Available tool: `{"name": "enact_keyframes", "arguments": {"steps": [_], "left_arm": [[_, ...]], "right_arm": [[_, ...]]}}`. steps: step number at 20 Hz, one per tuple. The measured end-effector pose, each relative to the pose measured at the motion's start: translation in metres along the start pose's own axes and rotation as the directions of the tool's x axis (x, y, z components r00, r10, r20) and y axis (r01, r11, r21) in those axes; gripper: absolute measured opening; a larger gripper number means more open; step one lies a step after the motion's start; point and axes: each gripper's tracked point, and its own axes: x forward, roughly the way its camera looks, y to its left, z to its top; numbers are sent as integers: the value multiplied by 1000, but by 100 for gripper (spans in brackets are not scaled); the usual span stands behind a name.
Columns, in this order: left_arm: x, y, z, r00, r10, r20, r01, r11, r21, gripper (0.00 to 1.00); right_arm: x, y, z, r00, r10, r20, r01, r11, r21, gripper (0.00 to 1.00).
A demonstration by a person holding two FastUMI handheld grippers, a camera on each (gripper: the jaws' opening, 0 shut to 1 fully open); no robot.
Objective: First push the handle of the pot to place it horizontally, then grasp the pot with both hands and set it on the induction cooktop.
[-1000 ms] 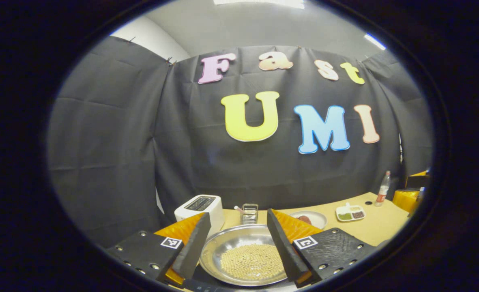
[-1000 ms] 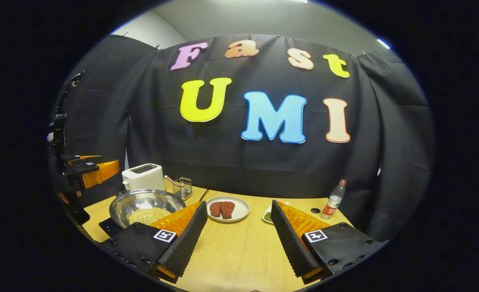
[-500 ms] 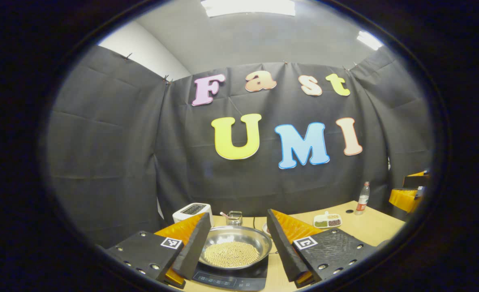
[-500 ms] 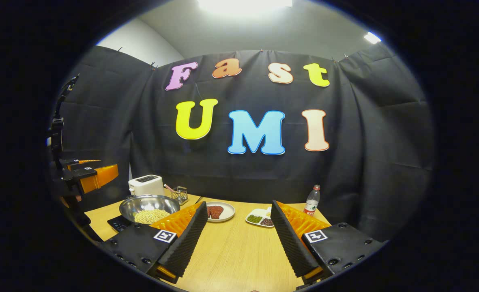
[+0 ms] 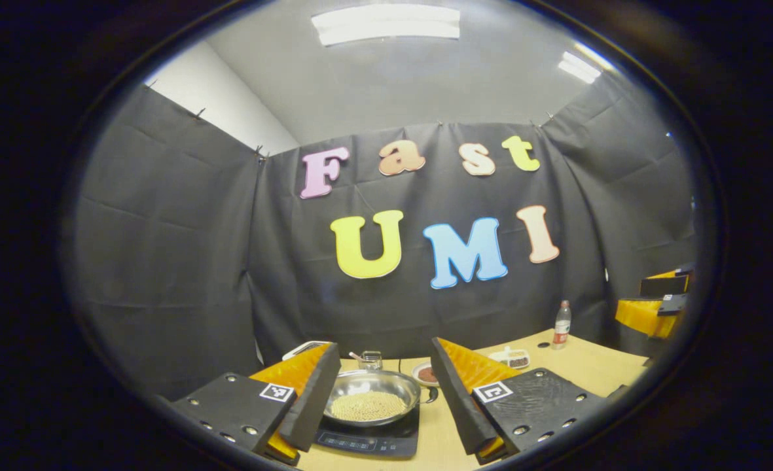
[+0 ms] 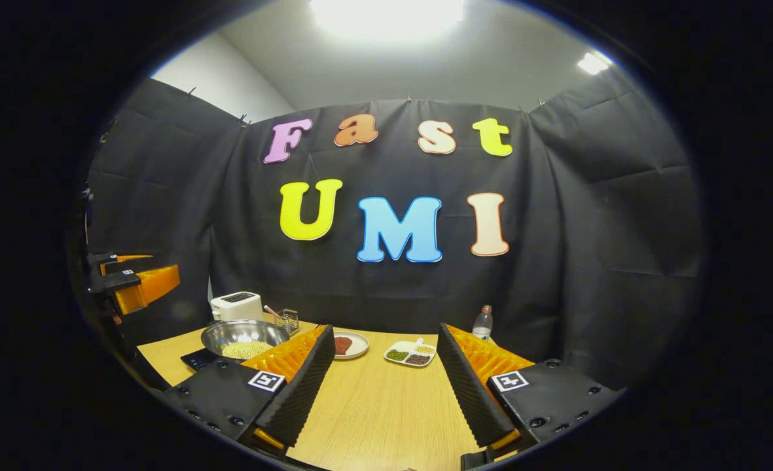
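On the counter (image 6: 386,405): one steel pot (image 6: 244,335) of yellow beans on one induction cooktop (image 5: 370,443), one white toaster (image 6: 236,305), one wire basket (image 6: 287,321), one plate of red food (image 6: 349,344), one divided dish (image 6: 411,353) and one bottle (image 6: 482,323). Two grippers (image 5: 379,405) (image 6: 383,386), each with two fingers.

Ceiling light panels (image 5: 386,24) light the booth evenly; in the right gripper view one panel (image 6: 386,10) blooms into glare. Fisheye distortion bends the edges, and the rim darkens. The wooden table (image 6: 386,405) looks sharp, shadows soft.
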Motion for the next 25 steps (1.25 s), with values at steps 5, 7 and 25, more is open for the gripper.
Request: {"name": "enact_keyframes", "arguments": {"steps": [5,7,25], "left_arm": [[-20,15,-2,1000,-24,-13,24,999,-23,84],[-26,23,0,1000,-27,-11,26,999,-25,82],[-42,56,4,1000,-5,10,5,998,-61,82]], "right_arm": [[-21,3,8,999,-43,17,43,999,1,96],[-27,8,10,999,-47,24,47,999,-1,96],[-32,29,18,998,-44,52,44,999,6,98]]}}
